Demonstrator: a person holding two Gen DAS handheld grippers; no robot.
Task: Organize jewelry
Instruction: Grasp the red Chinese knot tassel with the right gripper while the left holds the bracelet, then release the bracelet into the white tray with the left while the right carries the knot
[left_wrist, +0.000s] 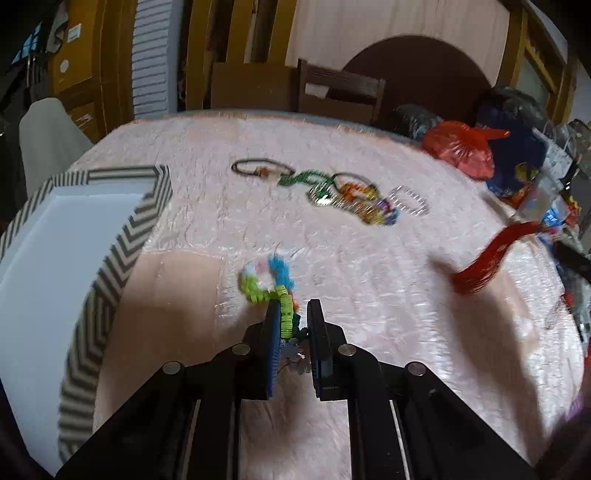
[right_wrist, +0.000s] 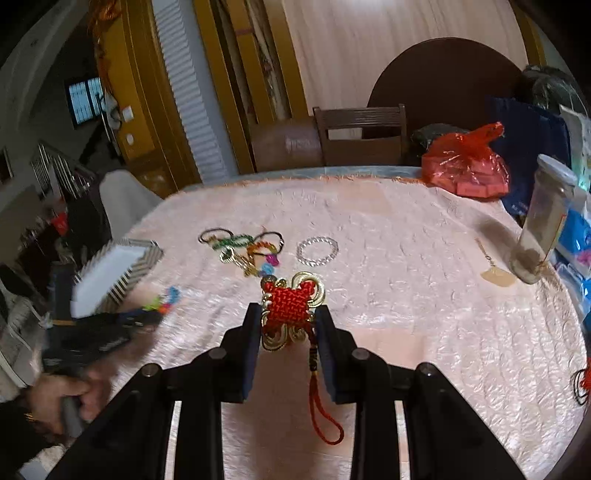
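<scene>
Above the pink textured surface (right_wrist: 406, 258), right gripper (right_wrist: 288, 314) fingers clamped a red knotted gold-trimmed ornament (right_wrist: 290, 302); left gripper (left_wrist: 293, 314) fingers clamped a multicoloured beaded bracelet (left_wrist: 266, 280).

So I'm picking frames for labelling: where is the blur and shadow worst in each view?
Left wrist view: motion blur smears the bracelet pile and the bead bracelet in the left gripper; dark shadows fall on the tablecloth beside the striped box. Right wrist view: the red knot ornament in the right gripper is sharp; only the hand at lower left blurs.
</scene>
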